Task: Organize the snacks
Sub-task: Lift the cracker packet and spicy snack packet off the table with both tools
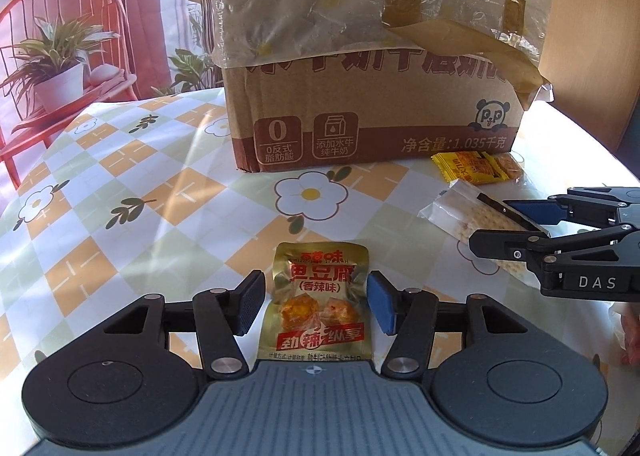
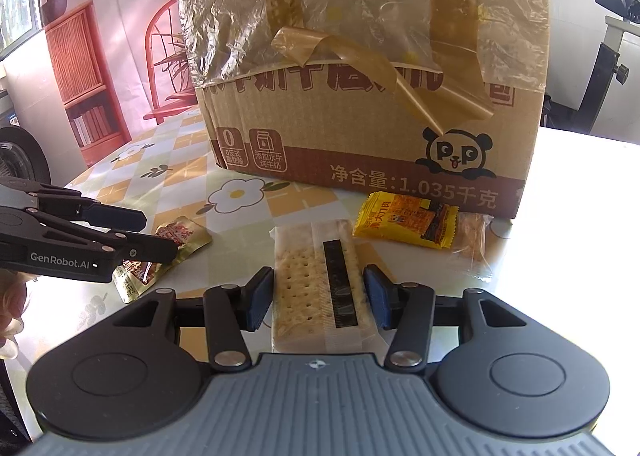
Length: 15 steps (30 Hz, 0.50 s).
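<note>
A gold tofu snack packet point(image 1: 314, 336) lies flat on the flowered tablecloth point(image 1: 140, 216) between the fingers of my left gripper point(image 1: 316, 302). The pads stand just off its edges, so this gripper is open. In the right wrist view the same left gripper point(image 2: 160, 233) hovers over the gold packet point(image 2: 186, 234). My right gripper point(image 2: 319, 296) is shut on a clear-wrapped cracker packet point(image 2: 308, 260), its pads pressing both long sides. From the left wrist, the right gripper point(image 1: 490, 222) and the cracker packet point(image 1: 452, 204) show at the right edge.
A tall cardboard box point(image 2: 360, 128) draped in plastic film and loose brown tape stands just behind the snacks. A yellow snack packet point(image 2: 404, 220) and a small clear-wrapped snack point(image 2: 472, 232) lie at its base. A hand point(image 1: 632, 336) shows at the right.
</note>
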Each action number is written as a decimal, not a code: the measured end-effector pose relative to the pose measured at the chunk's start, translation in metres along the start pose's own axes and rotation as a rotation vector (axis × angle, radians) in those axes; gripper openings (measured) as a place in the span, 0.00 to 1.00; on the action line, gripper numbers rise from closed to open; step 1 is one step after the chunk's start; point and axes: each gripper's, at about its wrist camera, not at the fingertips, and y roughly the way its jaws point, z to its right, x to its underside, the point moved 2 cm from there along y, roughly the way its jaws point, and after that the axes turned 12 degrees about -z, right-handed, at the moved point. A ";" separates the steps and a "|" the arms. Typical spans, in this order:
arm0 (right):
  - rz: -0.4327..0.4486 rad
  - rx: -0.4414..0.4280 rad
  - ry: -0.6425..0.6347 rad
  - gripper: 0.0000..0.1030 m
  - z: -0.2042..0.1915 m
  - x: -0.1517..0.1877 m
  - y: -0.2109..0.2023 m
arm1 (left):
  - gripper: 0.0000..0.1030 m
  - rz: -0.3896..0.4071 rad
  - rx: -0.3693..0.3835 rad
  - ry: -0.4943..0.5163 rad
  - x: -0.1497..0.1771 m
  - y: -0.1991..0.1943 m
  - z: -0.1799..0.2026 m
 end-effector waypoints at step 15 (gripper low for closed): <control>0.000 -0.003 0.002 0.50 0.000 0.000 -0.001 | 0.42 0.039 0.020 0.012 0.006 -0.012 0.013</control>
